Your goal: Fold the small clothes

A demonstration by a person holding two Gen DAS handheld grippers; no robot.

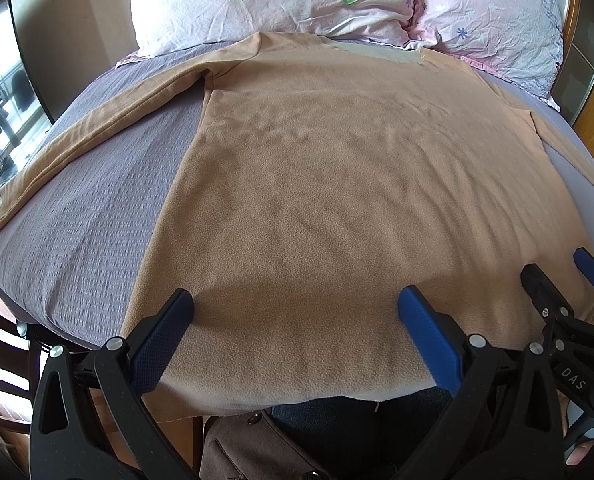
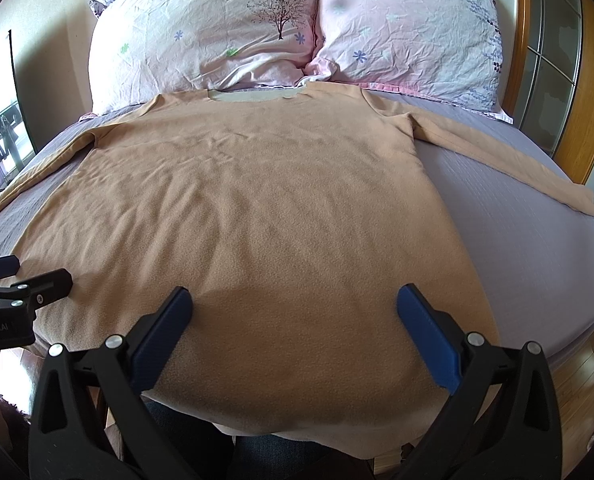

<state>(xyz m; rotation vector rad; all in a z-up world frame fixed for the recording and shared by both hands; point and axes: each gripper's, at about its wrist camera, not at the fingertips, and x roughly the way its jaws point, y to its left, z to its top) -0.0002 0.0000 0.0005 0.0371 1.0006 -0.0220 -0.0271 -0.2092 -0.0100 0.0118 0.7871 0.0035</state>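
A tan long-sleeved fleece top lies flat on the bed, collar toward the pillows, both sleeves spread outward; it also shows in the right wrist view. My left gripper is open over the hem's left part, holding nothing. My right gripper is open over the hem's right part, holding nothing. The right gripper shows in the left wrist view at the right edge. The left gripper shows in the right wrist view at the left edge.
The grey bedspread covers the bed. Two pink floral pillows lie at the head. A wooden bed frame runs along the right. A window is at the left. The hem hangs over the near bed edge.
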